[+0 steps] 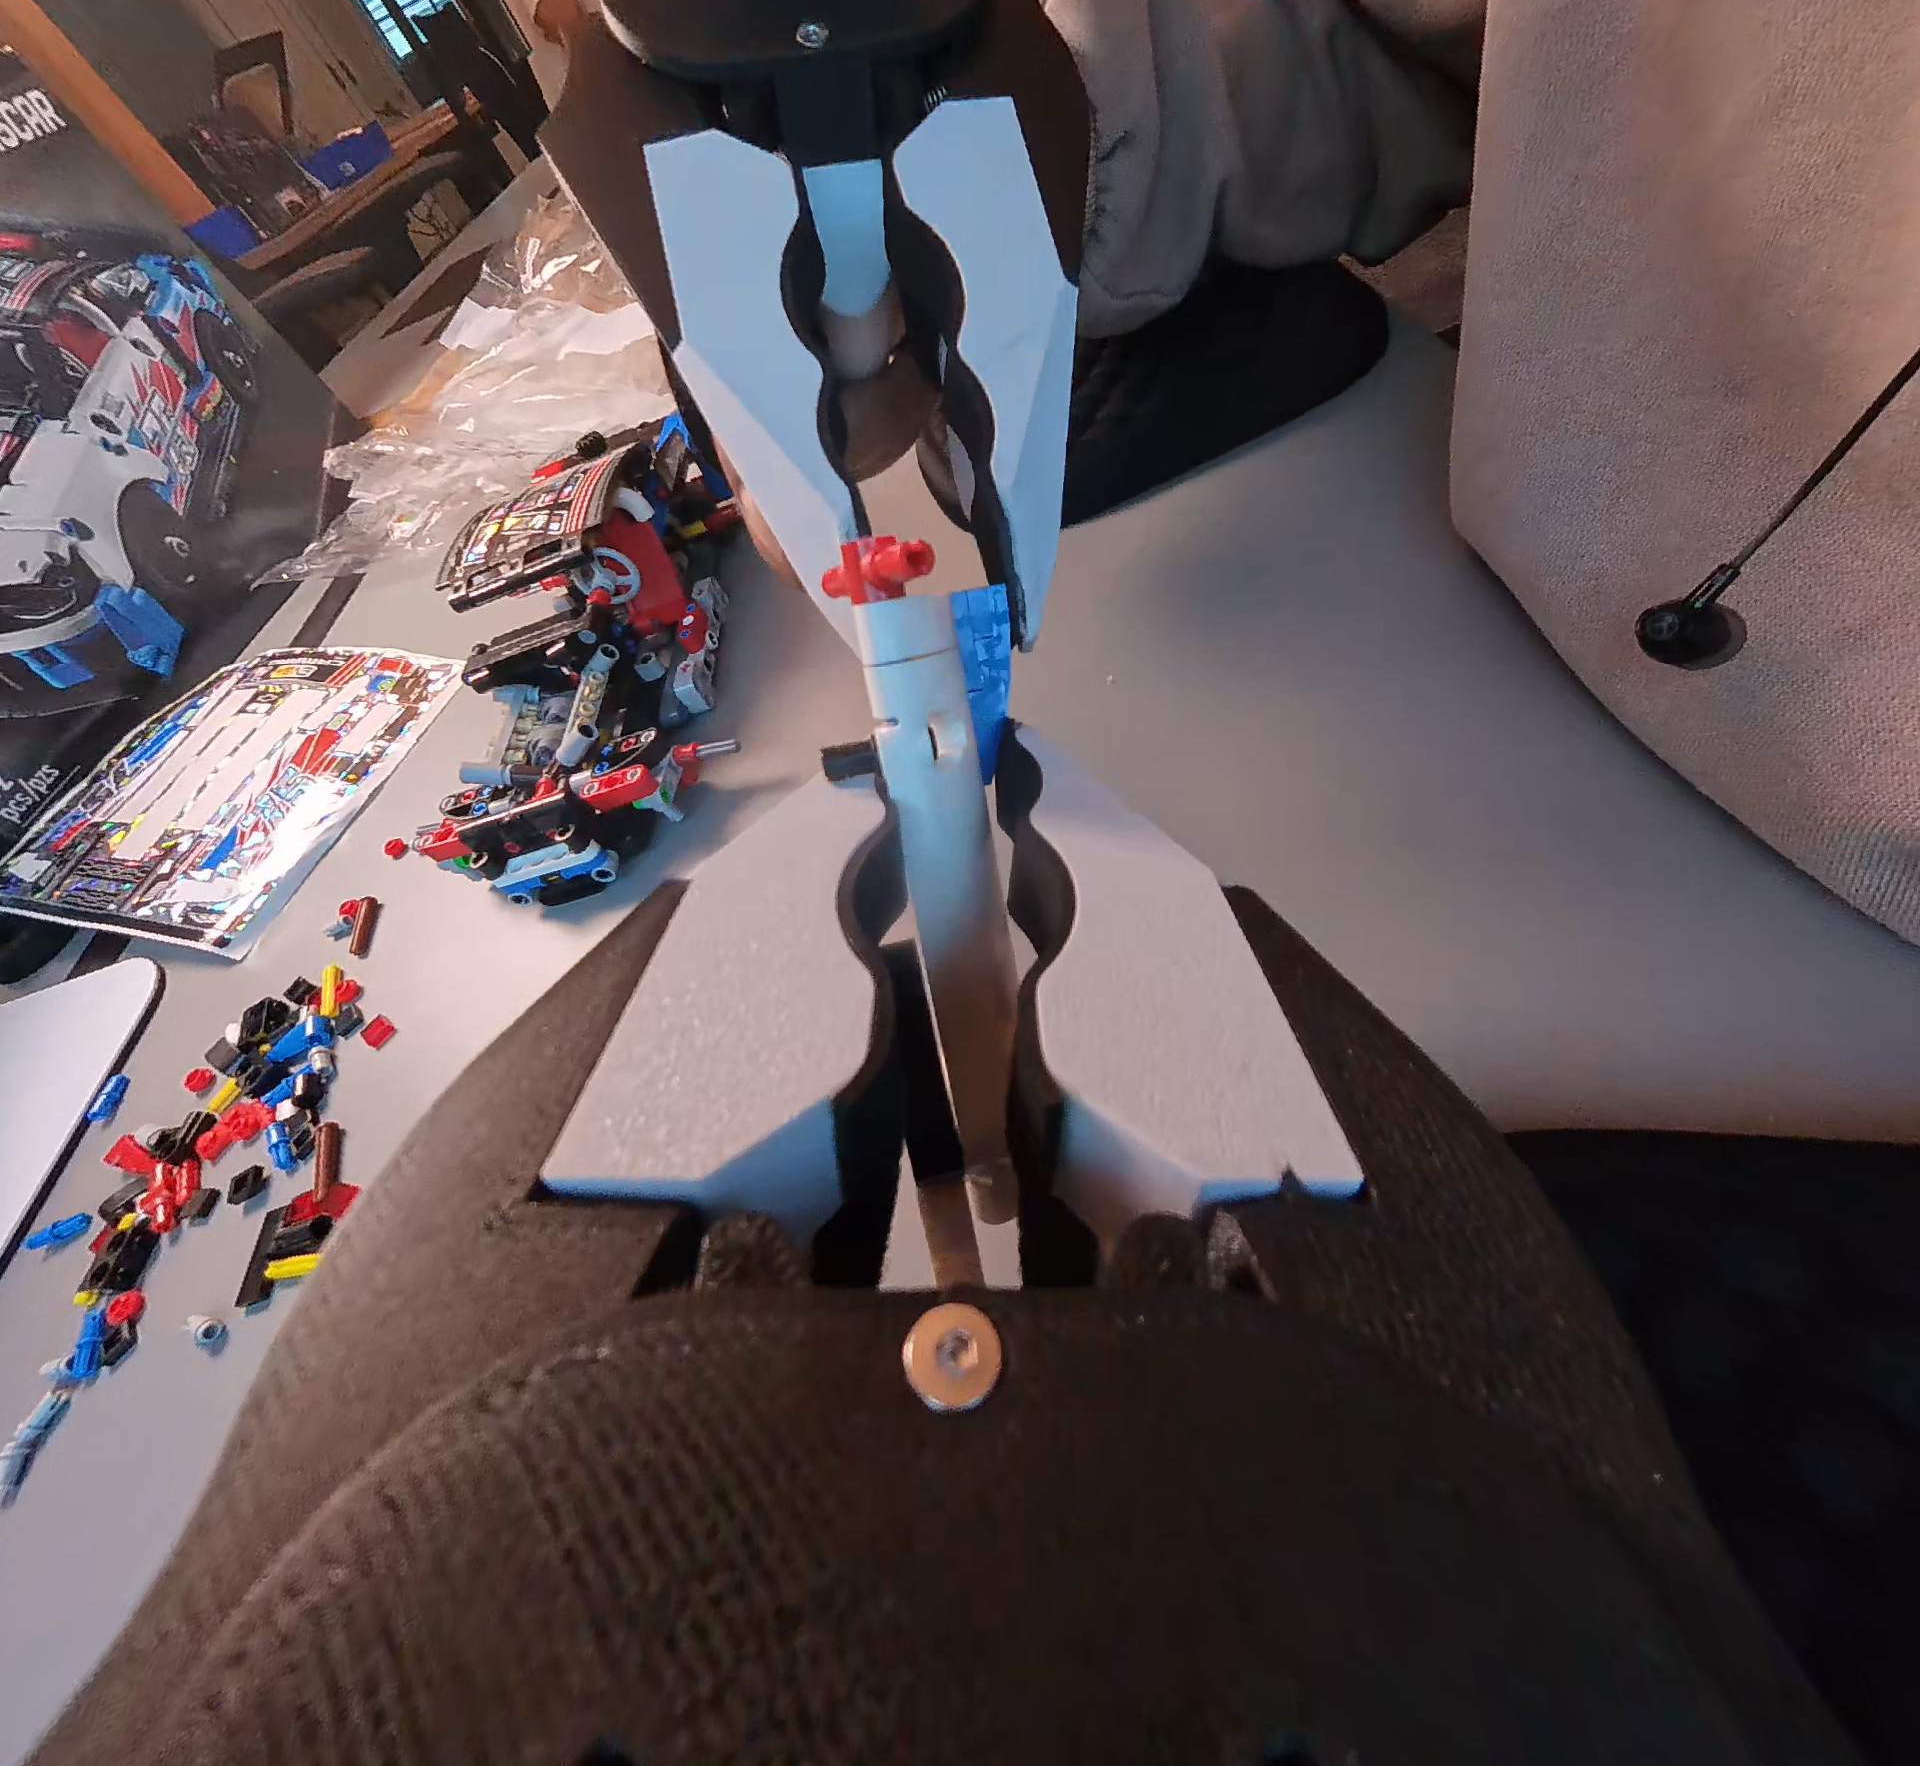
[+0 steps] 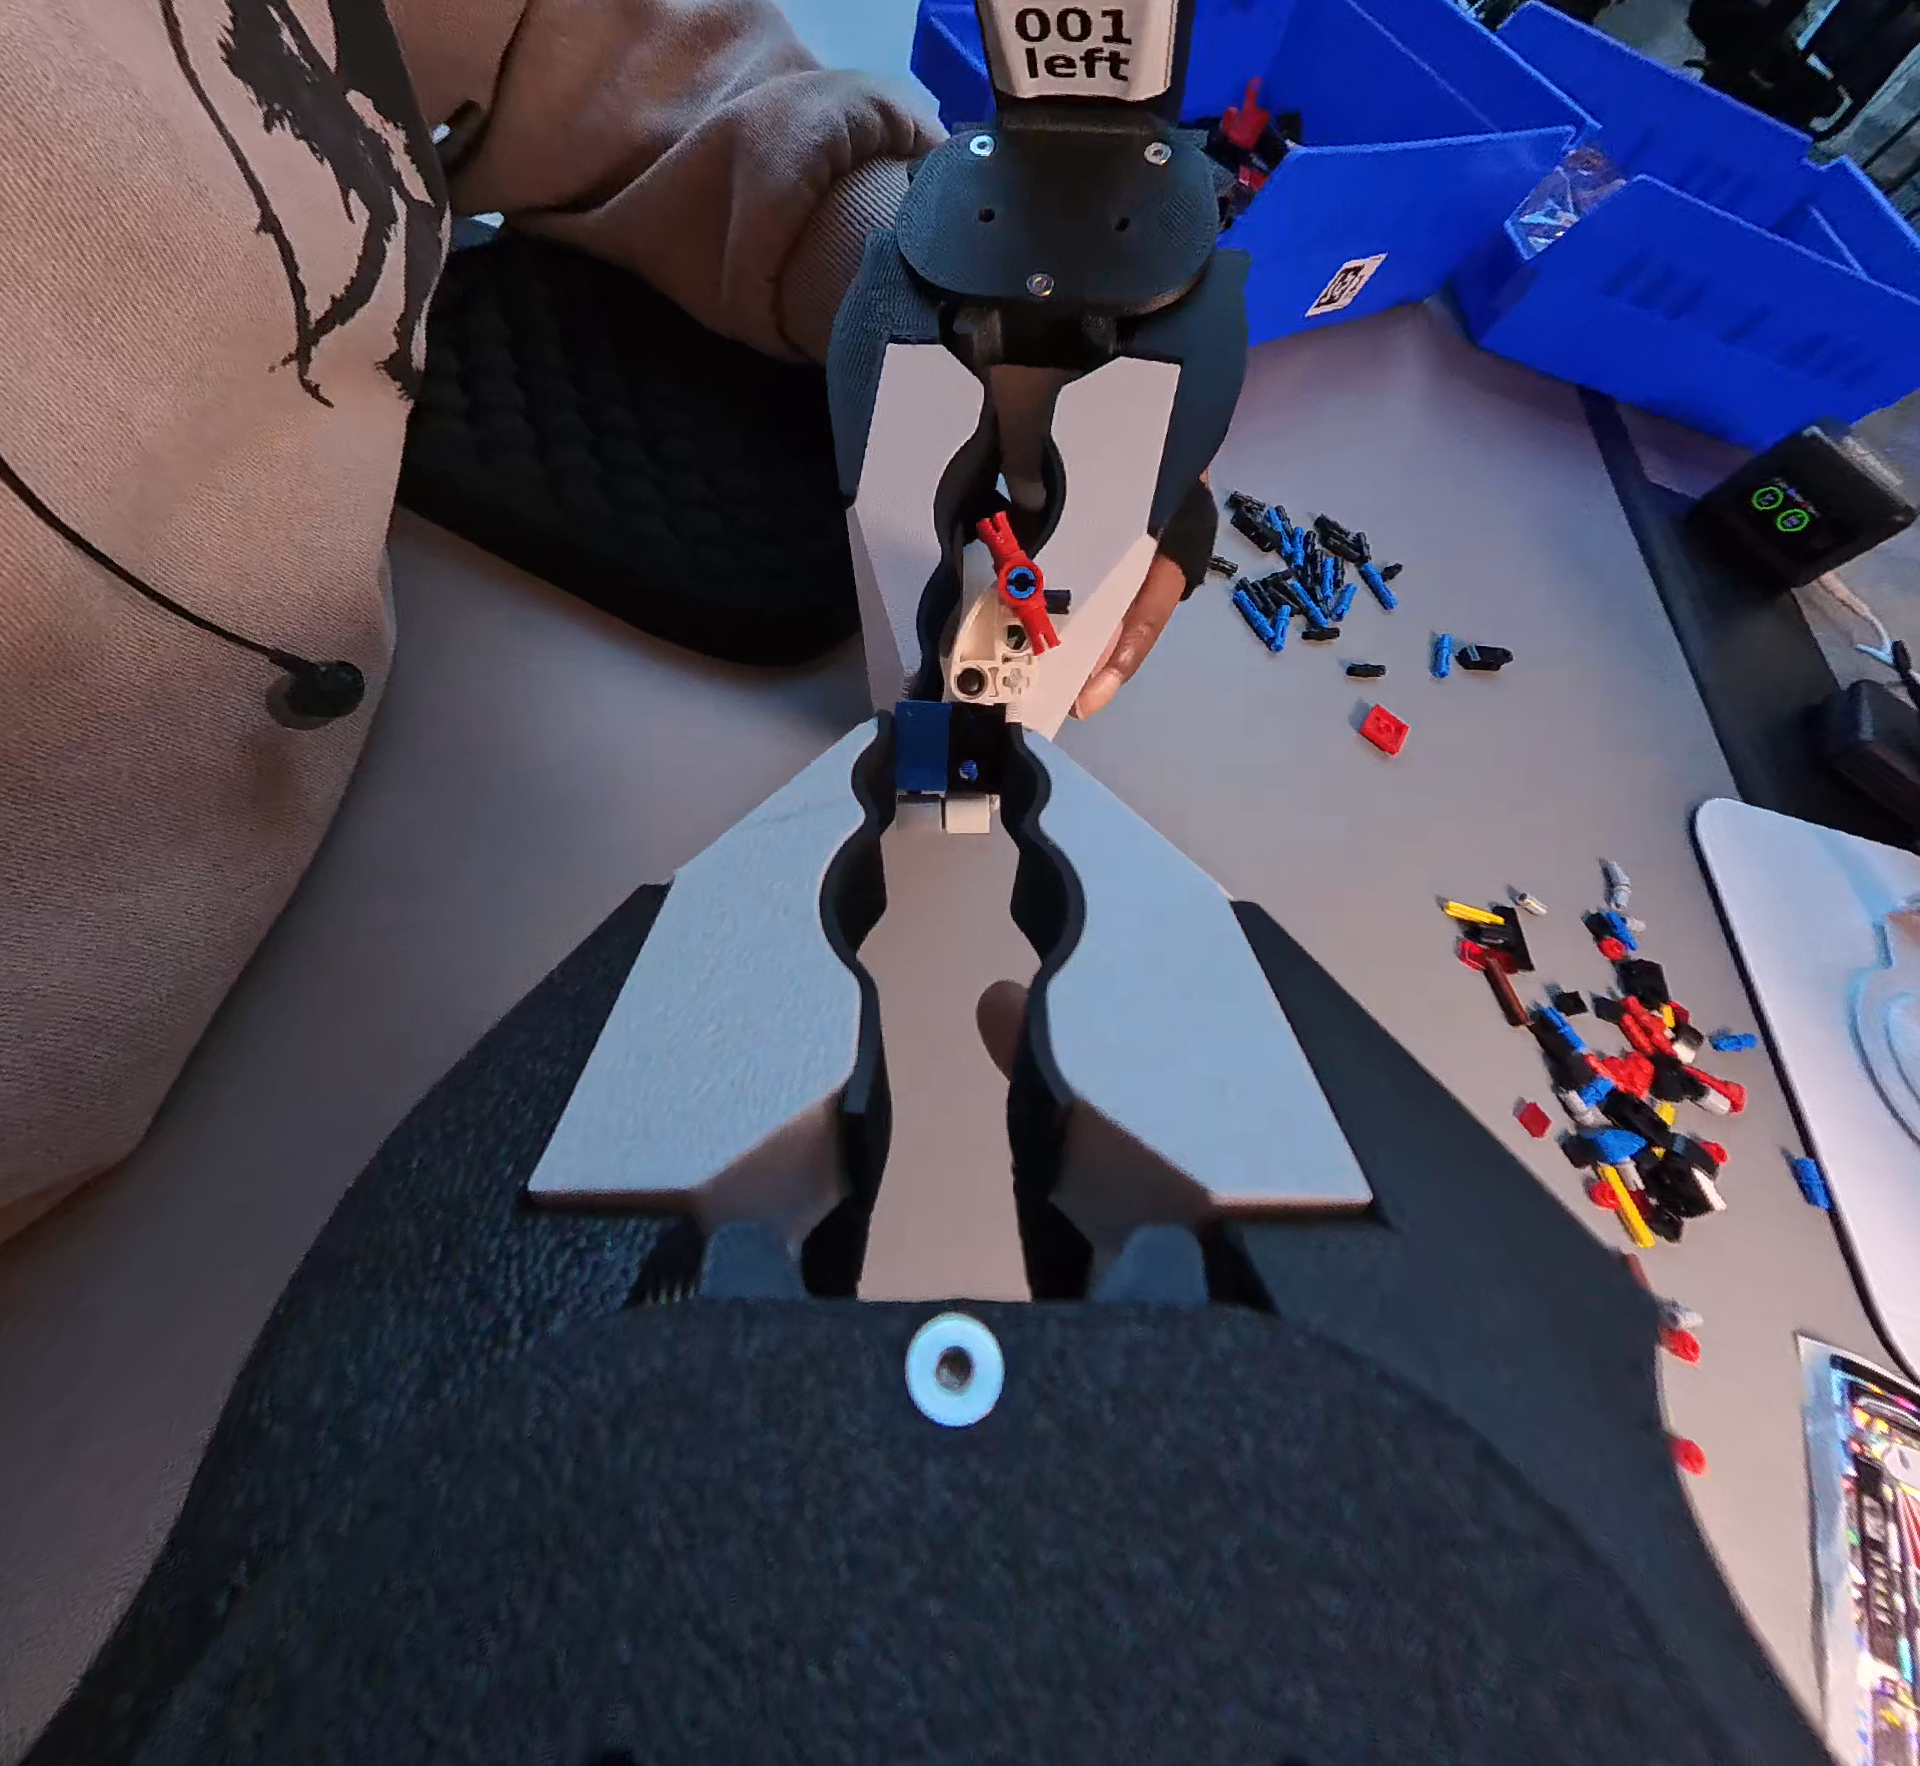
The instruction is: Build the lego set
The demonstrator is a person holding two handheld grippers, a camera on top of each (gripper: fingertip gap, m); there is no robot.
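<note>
While the left gripper (image 1: pixel 940 760) was clamped on a white panel piece (image 1: pixel 920 677) carrying a red connector (image 1: pixel 878 565) at its far tip, the right gripper (image 2: pixel 945 760) was pinched on the small blue-and-black block (image 2: pixel 940 750) at that same tip, both held in the air above the grey table (image 1: pixel 1247 677). Piece judged light, stiff, slick plastic; press-fit joints likely to pop under twist, so hold flat faces near the joint. Half-built car (image 1: pixel 582 677) and loose parts (image 1: pixel 229 1134) lay well apart.
</note>
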